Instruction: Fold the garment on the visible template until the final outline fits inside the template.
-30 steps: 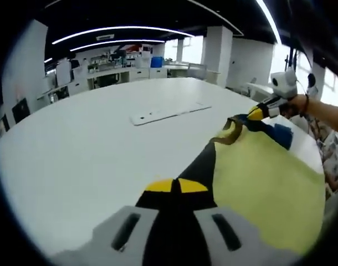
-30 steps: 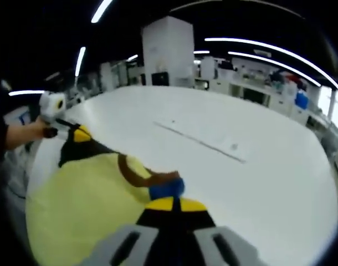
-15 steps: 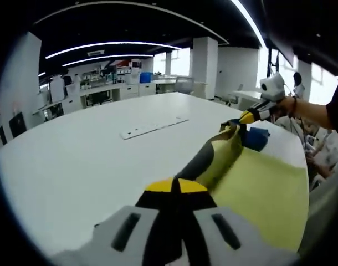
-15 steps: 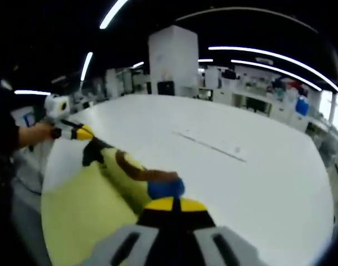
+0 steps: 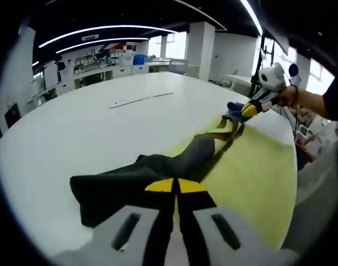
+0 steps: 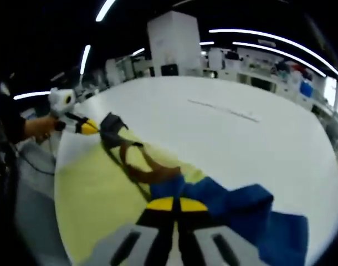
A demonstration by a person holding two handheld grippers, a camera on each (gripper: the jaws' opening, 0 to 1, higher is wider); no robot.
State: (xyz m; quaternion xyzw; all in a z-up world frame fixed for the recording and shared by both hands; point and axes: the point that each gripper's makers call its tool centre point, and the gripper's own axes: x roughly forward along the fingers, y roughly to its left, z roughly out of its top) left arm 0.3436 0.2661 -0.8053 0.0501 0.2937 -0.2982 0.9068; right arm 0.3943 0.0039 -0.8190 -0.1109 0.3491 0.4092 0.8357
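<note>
Both tools are clamped on the garment (image 5: 235, 166), which lies on the white table (image 5: 63, 138). The left tool (image 5: 175, 187) pinches its dark sleeve just ahead of the tips, jaws closed on cloth. The right tool (image 6: 172, 204) grips the blue sleeve, which spreads beyond its tips. Holding opposite ends likely keeps the yellow body between them taut and flat for folding. A pale strip (image 5: 140, 100) lies well beyond.

Soft matt cloth for the garment (image 5: 252, 166), pale yellow at centre right of the left gripper view, with a limp dark sleeve (image 5: 124, 180) low in frame. Smooth, faintly glossy white table (image 5: 75, 127); hard plastic on the yellow-tipped left gripper (image 5: 175, 185).
</note>
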